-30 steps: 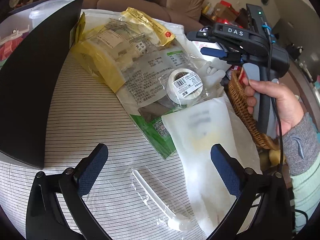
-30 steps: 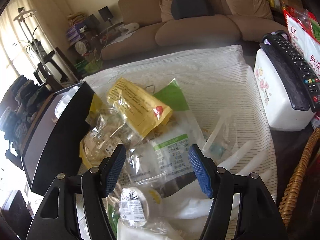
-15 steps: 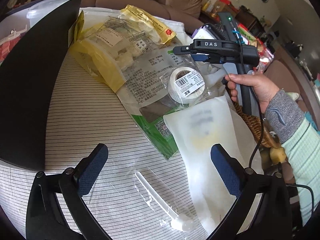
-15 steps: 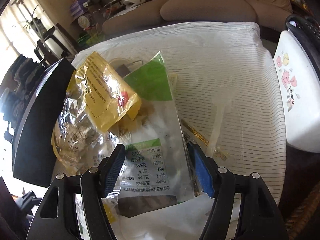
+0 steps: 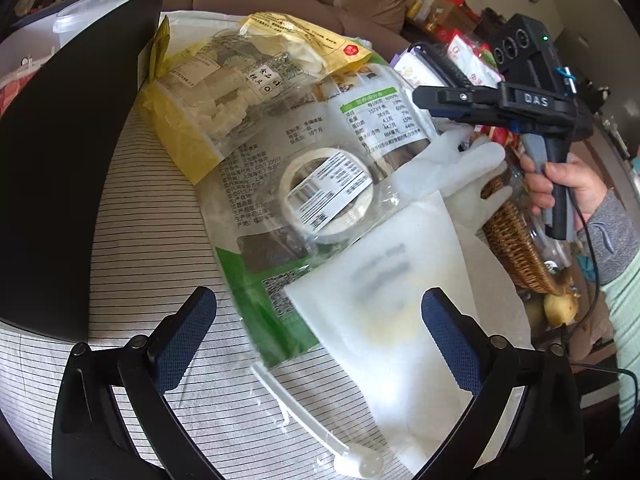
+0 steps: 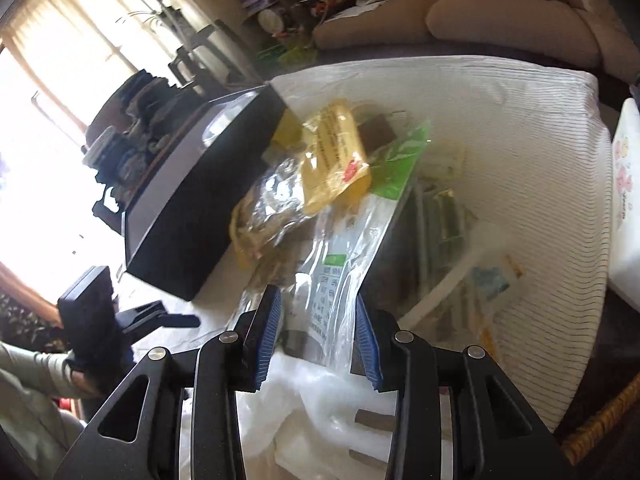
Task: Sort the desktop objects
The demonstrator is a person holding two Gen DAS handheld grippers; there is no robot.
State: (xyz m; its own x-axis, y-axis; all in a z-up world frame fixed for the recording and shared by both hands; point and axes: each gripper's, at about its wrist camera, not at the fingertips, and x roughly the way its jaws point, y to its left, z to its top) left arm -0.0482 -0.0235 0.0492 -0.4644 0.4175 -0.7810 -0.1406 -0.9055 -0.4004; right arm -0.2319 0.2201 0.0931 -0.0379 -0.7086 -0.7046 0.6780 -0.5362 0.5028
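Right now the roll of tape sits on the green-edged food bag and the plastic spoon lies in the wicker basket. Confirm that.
Not quite. The roll of tape does sit on the green-edged food bag, but the plastic spoon lies on the striped cloth, not in the wicker basket. The left wrist view shows it.

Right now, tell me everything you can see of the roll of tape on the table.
The roll of tape is a whitish ring, papery-looking, with an open core. It seems sealed in clear film bearing a white label with barcodes and small print. It lies nearly flat, slightly tilted, on top of the clear green-edged food bag, near the middle of the pile on the striped cloth. The white plastic pouch lies just beside it. Neither gripper touches it.
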